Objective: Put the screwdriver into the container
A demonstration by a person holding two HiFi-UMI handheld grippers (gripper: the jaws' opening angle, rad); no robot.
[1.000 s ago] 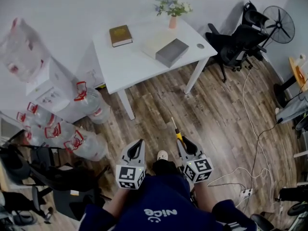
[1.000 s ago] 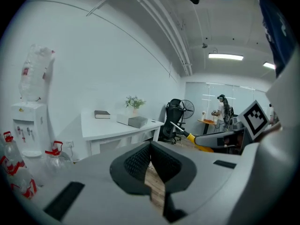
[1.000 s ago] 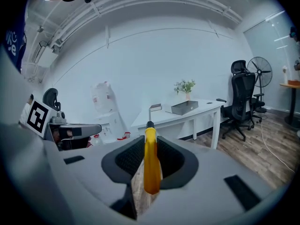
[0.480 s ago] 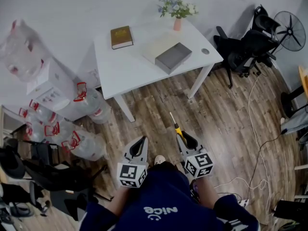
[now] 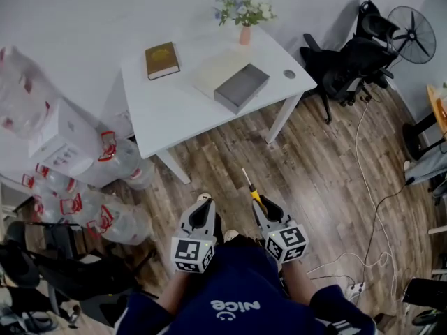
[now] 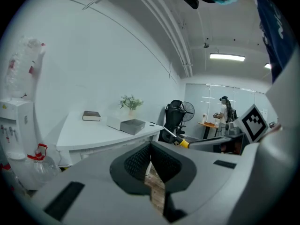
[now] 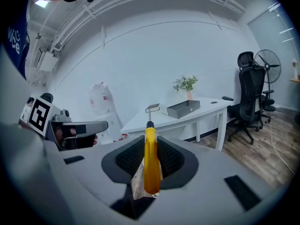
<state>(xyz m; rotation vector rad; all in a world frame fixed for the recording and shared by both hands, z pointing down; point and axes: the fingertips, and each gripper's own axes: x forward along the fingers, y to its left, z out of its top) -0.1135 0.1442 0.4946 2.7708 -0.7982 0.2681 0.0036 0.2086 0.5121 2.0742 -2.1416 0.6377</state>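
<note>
My right gripper (image 5: 261,204) is shut on a screwdriver (image 5: 254,192) with a yellow handle; its thin shaft points forward toward the white table (image 5: 174,110). In the right gripper view the screwdriver handle (image 7: 150,163) stands upright between the pads. The container, a shallow grey box (image 5: 242,87), rests on the table's right half, well ahead of both grippers. From the right gripper's camera the box (image 7: 189,108) shows beyond the shaft tip. My left gripper (image 5: 202,204) hovers beside the right one over the floor, jaws shut (image 6: 151,156) with nothing between them.
A dark book (image 5: 161,60) and a vase of flowers (image 5: 244,33) also sit on the table. Water bottles (image 5: 112,215) and boxes crowd the left. A black office chair (image 5: 342,68) and a fan (image 5: 412,25) stand at the right, with cables (image 5: 370,215) on the wooden floor.
Both grippers have come slightly nearer the table, and the view has shifted sideways. The screwdriver stays held in the right gripper.
</note>
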